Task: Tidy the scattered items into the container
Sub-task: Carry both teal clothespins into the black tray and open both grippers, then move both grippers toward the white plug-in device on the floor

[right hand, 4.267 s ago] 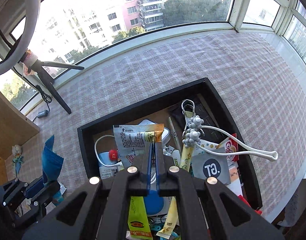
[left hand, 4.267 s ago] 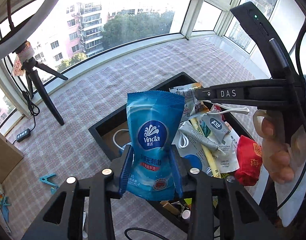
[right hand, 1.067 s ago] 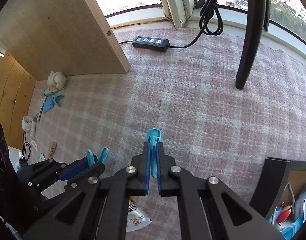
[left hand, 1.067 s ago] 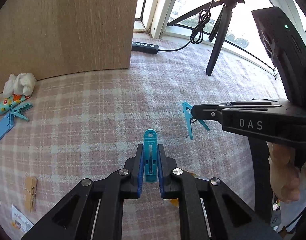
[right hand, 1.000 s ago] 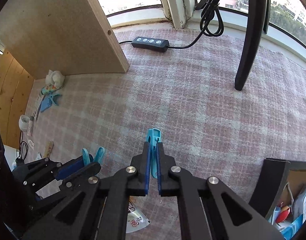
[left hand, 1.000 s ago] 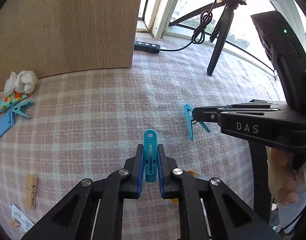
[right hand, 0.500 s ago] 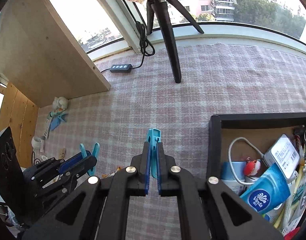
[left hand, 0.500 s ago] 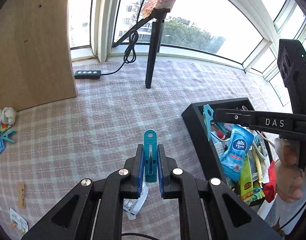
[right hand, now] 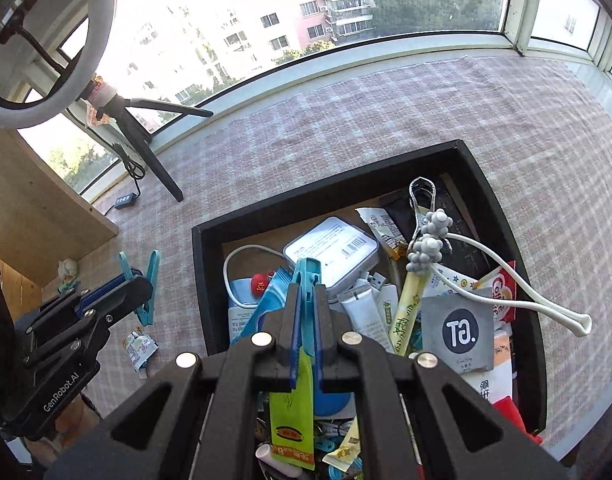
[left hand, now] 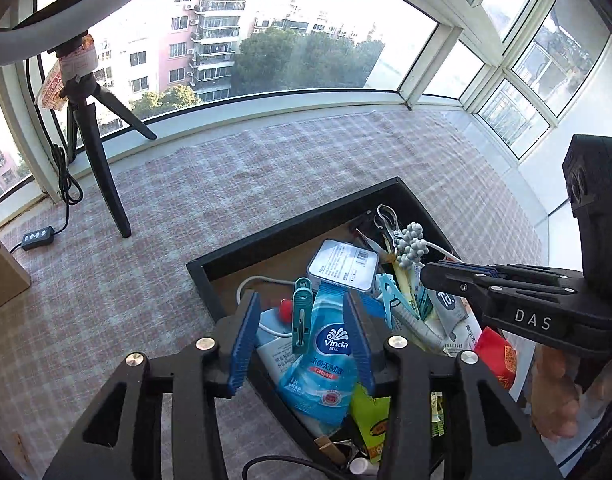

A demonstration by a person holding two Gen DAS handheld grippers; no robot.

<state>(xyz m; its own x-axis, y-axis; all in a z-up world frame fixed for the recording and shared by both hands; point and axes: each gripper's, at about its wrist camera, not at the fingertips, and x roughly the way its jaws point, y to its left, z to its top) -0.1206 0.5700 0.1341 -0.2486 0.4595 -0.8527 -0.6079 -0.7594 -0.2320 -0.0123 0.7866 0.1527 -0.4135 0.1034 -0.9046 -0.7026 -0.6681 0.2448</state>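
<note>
**Two pegs at the box: release under way**

Two teal pegs are over the black box [right hand: 486,184]. The left peg [left hand: 301,314] sits between the pads of the left claw [left hand: 301,332], whose jaws are opening; the pads stand clear of it on both sides, so it is free or nearly so, above the blue wipes pack [left hand: 326,360]. In the right wrist view this peg appears just outside the box's left wall, so its landing spot is uncertain. The right peg [right hand: 308,280] is pinched in the right claw [right hand: 306,320]; those jaws are only beginning to open and the pads still press on it. It hangs over the white tin [right hand: 330,254] and cable, well inside the walls.

Assessment: the box is heaped with sachets, tubes and a white slingshot-shaped tool [right hand: 506,280]. A peg dropped on the slope of the heap may slide off.

Recommended practice: keep both claws pointed steeply down, hold each hand steady until the jaws are fully apart, and let the pegs fall toward the middle hollow, not the near wall. One sachet [right hand: 139,346] remains on the checked cloth [right hand: 346,120] outside.
</note>
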